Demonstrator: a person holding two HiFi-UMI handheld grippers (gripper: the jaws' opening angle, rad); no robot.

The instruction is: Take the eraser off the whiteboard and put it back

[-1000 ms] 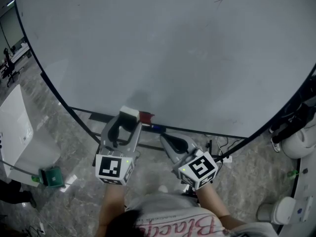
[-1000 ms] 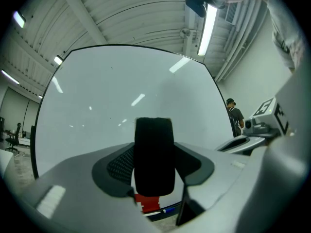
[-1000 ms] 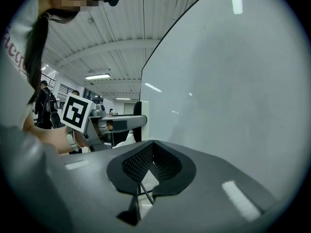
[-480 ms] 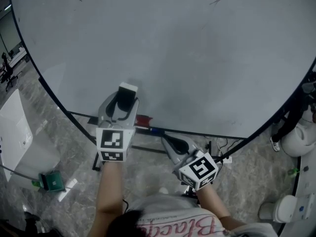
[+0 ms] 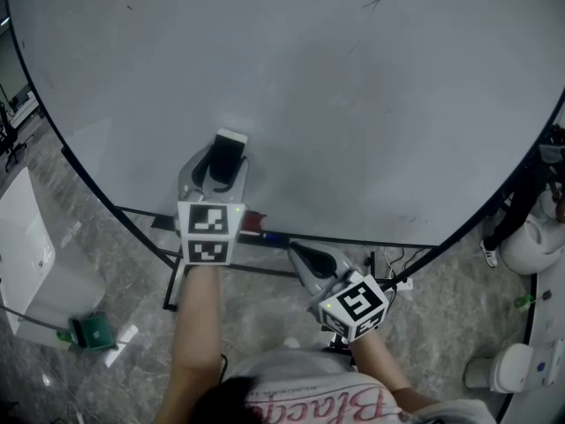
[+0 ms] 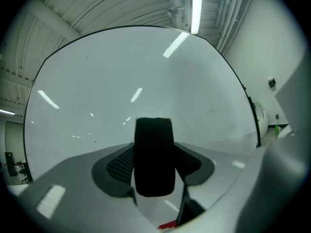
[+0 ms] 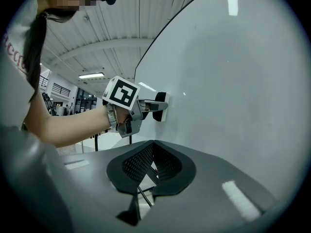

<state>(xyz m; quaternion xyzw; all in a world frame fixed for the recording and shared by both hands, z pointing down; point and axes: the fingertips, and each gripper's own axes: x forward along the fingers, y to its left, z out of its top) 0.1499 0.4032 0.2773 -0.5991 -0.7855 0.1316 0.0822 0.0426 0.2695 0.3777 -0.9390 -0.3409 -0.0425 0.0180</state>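
Left hand-held gripper (image 5: 226,159) pinches a black-felt eraser (image 6: 154,161) against the white whiteboard (image 5: 371,104). Right hand-held gripper (image 5: 296,250), pressed together, hangs near a small red ledge object (image 5: 253,222).

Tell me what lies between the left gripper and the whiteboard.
The eraser, clamped in the left gripper, stands before the whiteboard; the right gripper view shows it sideways.

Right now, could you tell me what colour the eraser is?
The eraser is black with one white face; head view.
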